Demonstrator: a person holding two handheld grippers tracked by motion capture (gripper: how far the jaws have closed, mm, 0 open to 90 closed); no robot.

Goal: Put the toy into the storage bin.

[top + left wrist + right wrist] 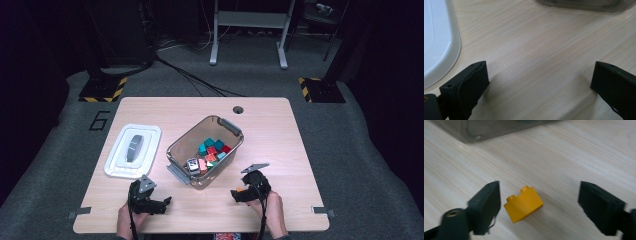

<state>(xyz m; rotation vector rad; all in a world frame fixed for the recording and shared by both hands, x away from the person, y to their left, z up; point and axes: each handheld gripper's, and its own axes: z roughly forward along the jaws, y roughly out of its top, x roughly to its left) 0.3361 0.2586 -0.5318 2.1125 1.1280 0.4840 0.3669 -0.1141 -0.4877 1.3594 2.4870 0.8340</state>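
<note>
- Yellow toy brick (pixel 524 203) lies on the wooden table (pixel 280 140), between the right gripper's (pixel 240 194) black jaws, which stand apart; the left jaw is just beside the brick, the right jaw well clear, neither pressing on it.
- Seen from above, that gripper sits at about 4 o'clock from the clear plastic bin (pixel 206 150) of coloured blocks.
- Left gripper (pixel 162 204), at roughly 7 o'clock from the bin, rests with jaws wide open over bare wood, holding nothing.
- White lid (pixel 132 150) lies at 9 o'clock of the bin.
</note>
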